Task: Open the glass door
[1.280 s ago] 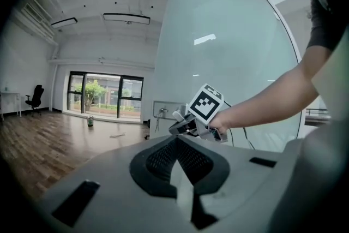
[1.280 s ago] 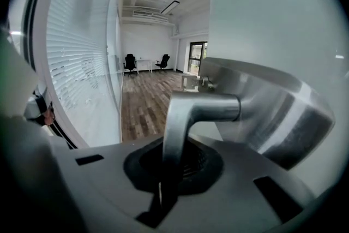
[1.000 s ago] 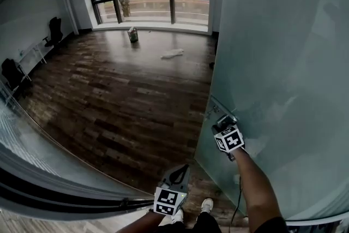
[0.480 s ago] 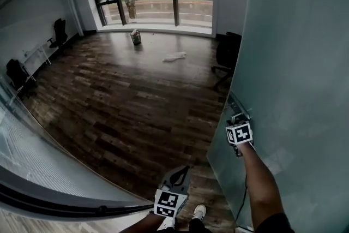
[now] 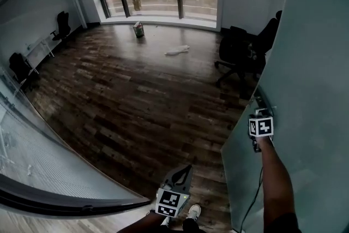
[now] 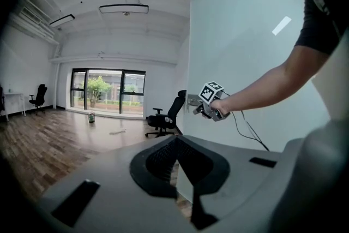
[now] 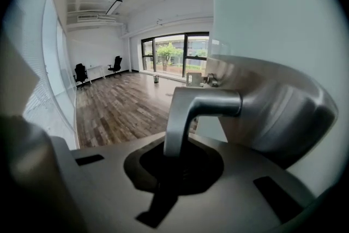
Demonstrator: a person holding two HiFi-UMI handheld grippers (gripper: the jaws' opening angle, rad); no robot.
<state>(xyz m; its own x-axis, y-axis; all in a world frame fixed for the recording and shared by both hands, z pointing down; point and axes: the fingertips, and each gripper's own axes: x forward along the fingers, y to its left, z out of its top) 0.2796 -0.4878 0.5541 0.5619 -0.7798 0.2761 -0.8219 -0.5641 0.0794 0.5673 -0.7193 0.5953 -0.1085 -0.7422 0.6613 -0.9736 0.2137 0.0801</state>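
Plainly the glass door (image 5: pixel 305 63) was the biggest thing in play: a frosted panel that filled the whole side beyond the right tongs (image 7: pixel 174 163) and stood swung well off its frame, so the opening looked largely done. Ahead of both tongs ran the wooden floor (image 5: pixel 136 101), bare for most of its stretch.

Past the right tongs, close behind the door's free edge, stood the office chairs (image 5: pixel 237 57). They were the nearest thing the panel could strike; a further hard push would probably carry its edge into them.

The lever handle (image 7: pixel 188 112) sat right at the right tongs, its bent grip dropping straight down between the jaws, which were clenched on it. The metal looked smooth and rounded, so a pull off the lever's own line might let it slide out, and the door would then swing free.

The left tongs (image 6: pixel 182 163) hung low and well apart from the door, jaws pressed together on nothing, so they could not steady the panel if that grip failed.
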